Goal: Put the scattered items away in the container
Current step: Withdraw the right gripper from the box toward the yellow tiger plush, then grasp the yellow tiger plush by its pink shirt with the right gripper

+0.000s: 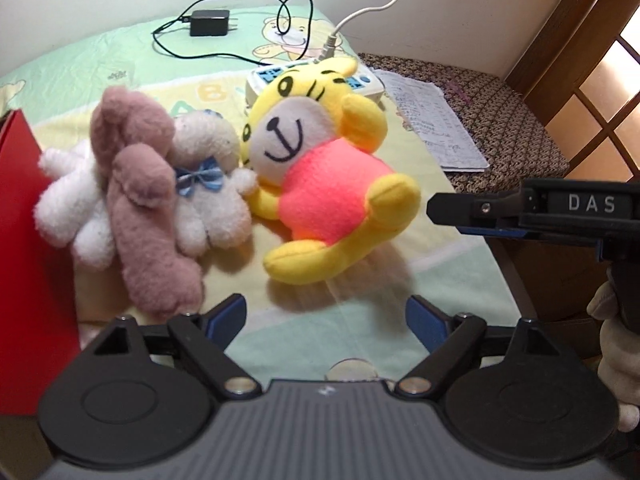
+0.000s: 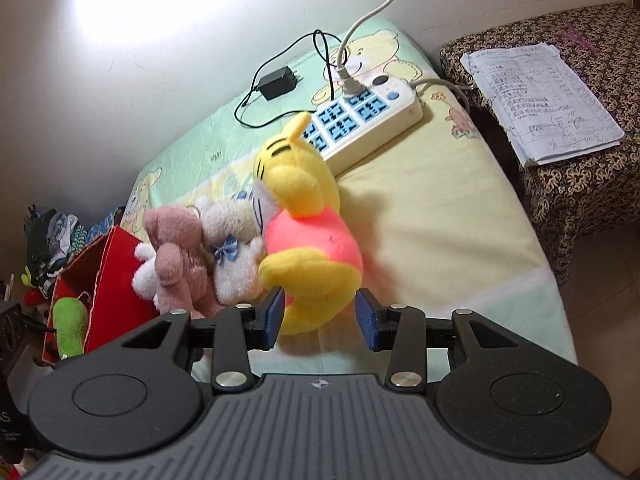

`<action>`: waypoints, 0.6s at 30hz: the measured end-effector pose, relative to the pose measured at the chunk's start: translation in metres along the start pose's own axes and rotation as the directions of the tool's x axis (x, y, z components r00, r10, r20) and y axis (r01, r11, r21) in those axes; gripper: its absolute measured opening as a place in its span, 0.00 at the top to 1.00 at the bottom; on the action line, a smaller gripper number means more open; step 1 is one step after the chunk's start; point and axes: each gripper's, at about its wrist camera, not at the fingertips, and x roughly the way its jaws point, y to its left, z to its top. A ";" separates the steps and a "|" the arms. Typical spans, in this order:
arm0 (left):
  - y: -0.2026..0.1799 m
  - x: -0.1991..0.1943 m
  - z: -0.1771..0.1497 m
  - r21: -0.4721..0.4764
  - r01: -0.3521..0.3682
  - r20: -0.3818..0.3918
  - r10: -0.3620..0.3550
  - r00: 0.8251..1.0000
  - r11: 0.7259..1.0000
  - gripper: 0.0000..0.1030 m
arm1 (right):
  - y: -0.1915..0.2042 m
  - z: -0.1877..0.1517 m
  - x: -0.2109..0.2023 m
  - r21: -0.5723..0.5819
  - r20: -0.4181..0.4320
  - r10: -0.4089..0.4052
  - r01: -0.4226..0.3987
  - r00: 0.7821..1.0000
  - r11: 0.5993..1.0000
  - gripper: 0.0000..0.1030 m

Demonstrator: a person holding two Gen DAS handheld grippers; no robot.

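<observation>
So the yellow tiger plush (image 2: 308,236) is lying on the bed sheet (image 2: 440,216), long axis running away from the right gripper (image 2: 320,316), feet toward it and head up by the power strip (image 2: 368,120). Its bottom end sits right between the blue pads, which are apart and don't look like they're pressing yet, so I'd call that claw open around the foot, not gripping. The left gripper (image 1: 326,320) is open wide with nothing in it, hanging short of the toys, nearer the pink bunny (image 1: 140,200) and white bear (image 1: 208,188). The red box (image 2: 108,280) is off to the left past those two, a green toy already inside. Right hand's clearly closer to the tiger.
</observation>
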 end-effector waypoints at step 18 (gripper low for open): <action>0.006 0.045 0.028 -0.131 0.058 0.005 -0.057 0.998 0.990 0.04 | 0.017 0.053 0.044 -0.156 -0.058 0.057 -0.066 0.997 0.986 0.36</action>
